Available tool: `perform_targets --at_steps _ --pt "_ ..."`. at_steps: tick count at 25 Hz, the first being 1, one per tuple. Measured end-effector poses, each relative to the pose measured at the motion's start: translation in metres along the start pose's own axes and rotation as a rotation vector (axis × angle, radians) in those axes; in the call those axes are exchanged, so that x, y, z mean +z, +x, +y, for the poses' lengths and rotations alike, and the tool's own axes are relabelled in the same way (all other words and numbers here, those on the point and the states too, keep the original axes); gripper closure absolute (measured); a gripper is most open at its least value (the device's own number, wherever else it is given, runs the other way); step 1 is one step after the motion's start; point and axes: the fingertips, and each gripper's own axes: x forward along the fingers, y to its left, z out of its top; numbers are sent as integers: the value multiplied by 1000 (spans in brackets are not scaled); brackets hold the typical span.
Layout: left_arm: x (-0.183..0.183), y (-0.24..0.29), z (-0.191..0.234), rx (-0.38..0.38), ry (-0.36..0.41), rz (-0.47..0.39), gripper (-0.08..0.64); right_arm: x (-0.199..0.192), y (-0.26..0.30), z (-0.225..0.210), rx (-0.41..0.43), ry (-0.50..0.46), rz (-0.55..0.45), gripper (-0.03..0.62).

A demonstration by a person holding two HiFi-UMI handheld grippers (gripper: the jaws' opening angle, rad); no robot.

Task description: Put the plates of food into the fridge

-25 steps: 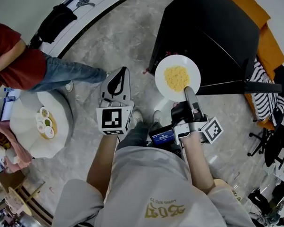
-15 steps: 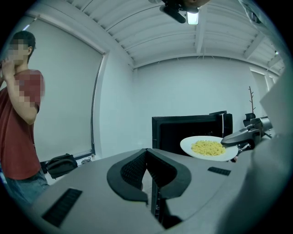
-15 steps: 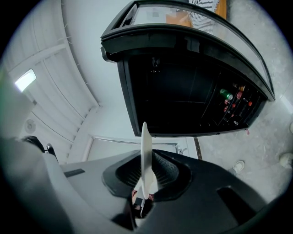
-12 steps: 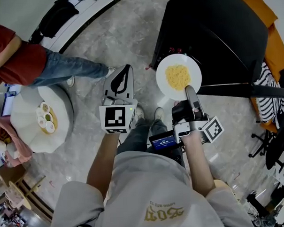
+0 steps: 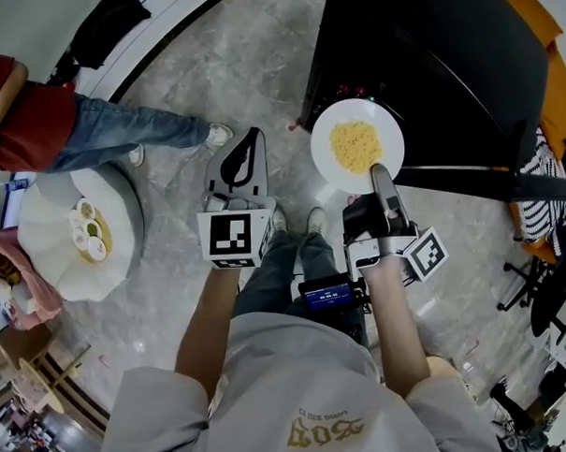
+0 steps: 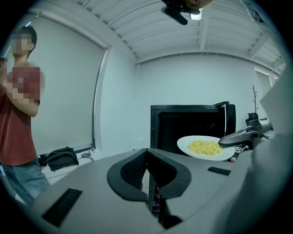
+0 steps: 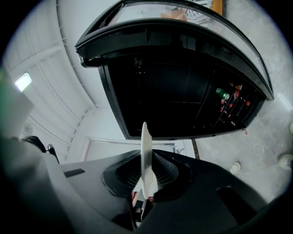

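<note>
A round white plate [image 5: 389,131] carries a low heap of pale yellow, crumbly food [image 5: 355,145] at its middle, with a broad bare rim all round. The plate is held level in the air, in front of the tall black fridge [image 5: 426,64], and from the head view its far rim overlaps the fridge's front edge.

The right tool [image 5: 378,172] is clenched on the plate's near rim. In the right gripper view the plate [image 7: 144,141] shows edge-on as a thin white blade pinched between the 2 jaws of the right tool [image 7: 145,172]. Beyond it the fridge [image 7: 174,91] shows a dark inside, with small bottles [image 7: 227,98] low at its right.

The left tool [image 5: 249,142] is pressed shut with nothing in it; in the left gripper view its 2 jaws [image 6: 149,167] meet. It hangs well apart from the plate, to its left, over grey marbled floor [image 5: 211,74].

A bystander in a red shirt and jeans [image 5: 92,135] stands at the left, 1 shoe near the left tool. A round white desk [image 5: 55,268] with small bowls sits further left.
</note>
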Motion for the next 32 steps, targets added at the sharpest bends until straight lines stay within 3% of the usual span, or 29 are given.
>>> perform_targets --at_steps 24,32 --pt "-43 39 -15 -13 15 18 554 9 3 -60 -44 24 13 541" --pt "-56 47 -28 -27 26 3 555 13 3 -70 -22 14 23 541"
